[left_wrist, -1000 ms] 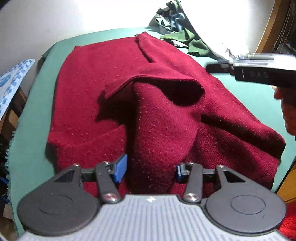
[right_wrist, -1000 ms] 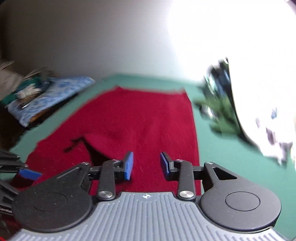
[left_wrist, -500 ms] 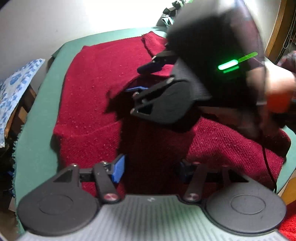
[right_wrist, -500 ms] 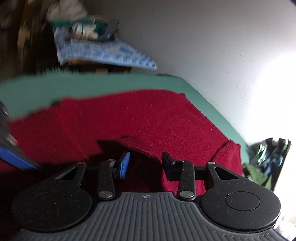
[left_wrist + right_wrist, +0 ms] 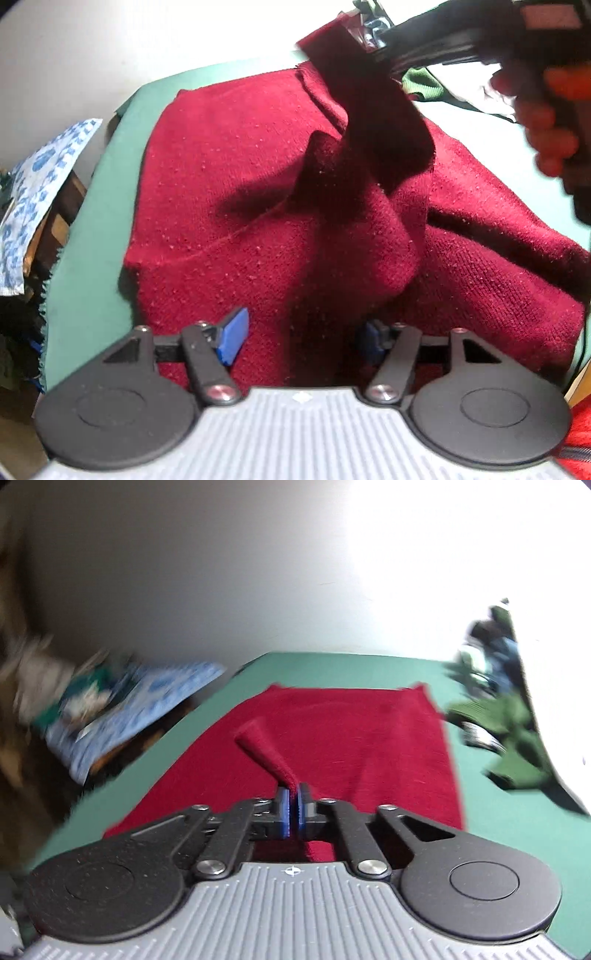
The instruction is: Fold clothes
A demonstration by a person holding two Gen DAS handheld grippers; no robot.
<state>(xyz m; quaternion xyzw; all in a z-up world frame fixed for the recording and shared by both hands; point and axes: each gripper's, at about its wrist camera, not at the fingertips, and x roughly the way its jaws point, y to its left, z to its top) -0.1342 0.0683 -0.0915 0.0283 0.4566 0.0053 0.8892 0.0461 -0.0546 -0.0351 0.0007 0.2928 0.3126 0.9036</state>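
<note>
Right now the red sweater [image 5: 236, 177] lies spread over the green table [image 5: 85, 258], and a strip of it (a sleeve or a folded edge, I cannot tell which) is lifted off the rest. The right gripper [image 5: 294, 808] has its blue pads [image 5: 283, 810] pressed together on the end of that strip, which runs away from the pads as a narrow red cone toward the flat cloth. From the left wrist view the same gripper [image 5: 373, 48] sits high at the far right, held by a hand [image 5: 543, 125], with the strip hanging from it down to a raised hump of knit in the middle of the sweater.

The left gripper [image 5: 299, 336] hangs low at the near edge of the sweater, its blue pads [image 5: 232, 336] spread wide, the hump of cloth lying between and just beyond them; they grip nothing.

Beside the table on the left lies a blue-and-white patterned cloth [image 5: 147, 698]. At the far right corner of the table sits a green garment [image 5: 509, 746], apart from the sweater, with a blurred dark heap behind it.
</note>
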